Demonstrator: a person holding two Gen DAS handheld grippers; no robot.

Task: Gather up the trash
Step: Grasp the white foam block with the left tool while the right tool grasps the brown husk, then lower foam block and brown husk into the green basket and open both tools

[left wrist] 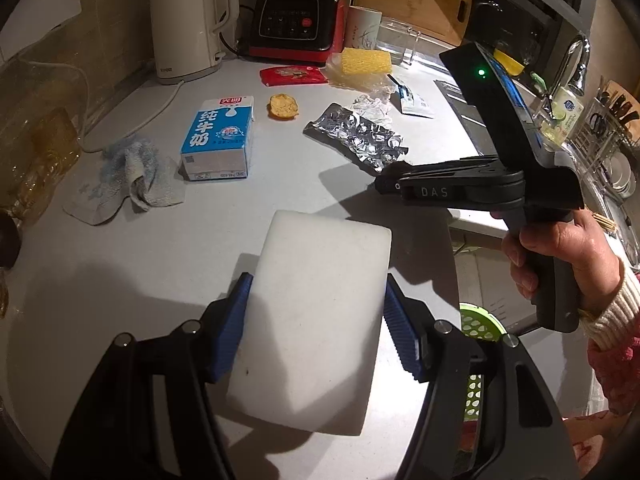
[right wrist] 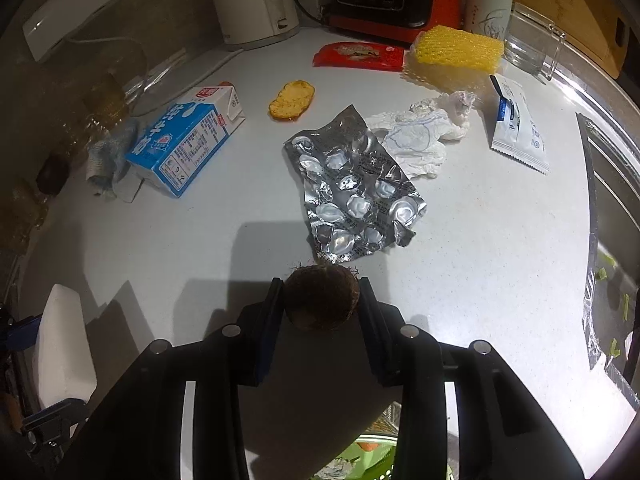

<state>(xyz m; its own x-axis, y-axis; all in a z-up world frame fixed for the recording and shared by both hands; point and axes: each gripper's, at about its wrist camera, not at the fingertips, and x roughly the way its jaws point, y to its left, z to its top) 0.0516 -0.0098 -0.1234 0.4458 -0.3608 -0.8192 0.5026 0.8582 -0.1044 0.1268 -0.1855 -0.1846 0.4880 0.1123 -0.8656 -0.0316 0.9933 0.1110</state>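
A white foam block [left wrist: 316,340] stands between the blue pads of my left gripper [left wrist: 318,284], which is shut on it above the grey counter [left wrist: 160,260]. The same block [right wrist: 60,344] shows at the left edge of the right wrist view. My right gripper [right wrist: 321,286] is shut on a brown fuzzy round lump [right wrist: 320,304] near the counter's front edge. Just beyond the lump lies a crumpled silver blister pack [right wrist: 356,196]. Further back are a blue milk carton [right wrist: 184,140], a crumpled tissue [right wrist: 420,136], an orange food scrap [right wrist: 290,100], a red wrapper [right wrist: 358,56] and a white sachet [right wrist: 516,124].
A green basket [left wrist: 478,328] sits below the counter's front edge. A kettle [left wrist: 188,20], a blender base [left wrist: 296,12], a mug [left wrist: 360,28] and a yellow foam net [right wrist: 456,48] line the back. A rag [left wrist: 132,176] lies left, a sink [right wrist: 612,240] right.
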